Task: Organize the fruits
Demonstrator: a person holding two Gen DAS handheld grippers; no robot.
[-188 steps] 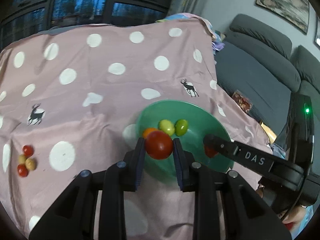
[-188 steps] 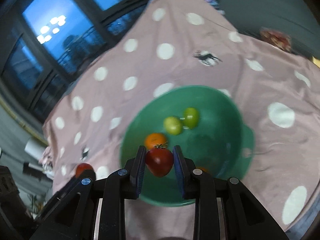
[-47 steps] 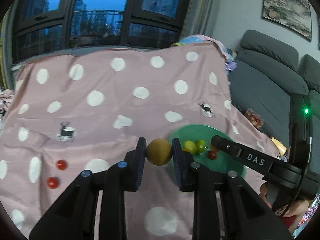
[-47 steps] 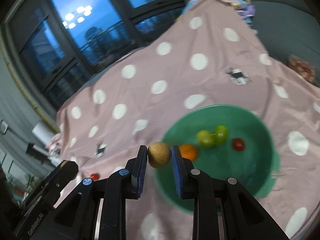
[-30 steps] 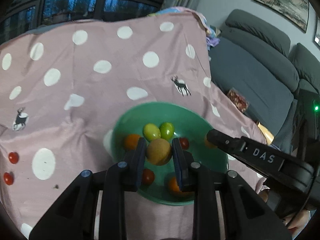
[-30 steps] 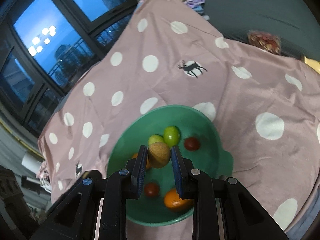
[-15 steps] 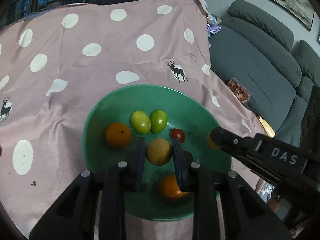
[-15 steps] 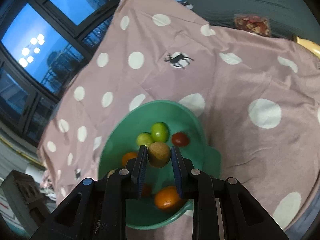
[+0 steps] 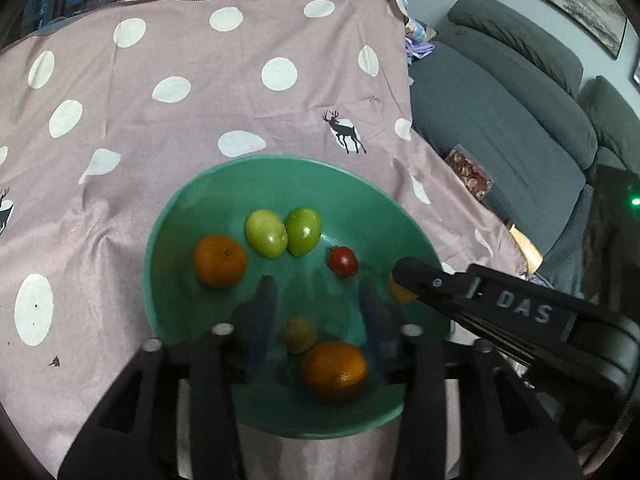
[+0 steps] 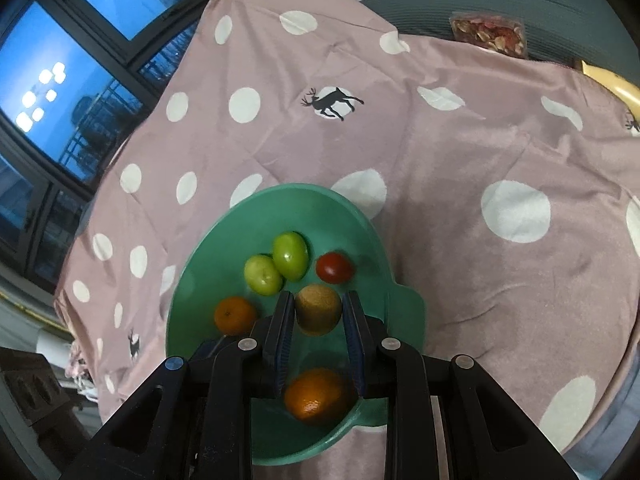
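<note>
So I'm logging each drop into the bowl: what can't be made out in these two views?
- Left wrist view: the left tool, its jaws opening, is motion-blurred, and so is the brown fruit between them; contact is unclear.
- Left wrist view: the right tool's arm covers most of its yellowish fruit.
- Right wrist view: the right tool's fingers hide part of the green bowl floor.

A green bowl point(image 9: 168, 240) holds two orange, two light green, one red and one brown fruit, on a pink cloth point(image 9: 200, 120) with white dots and black deer.
</note>
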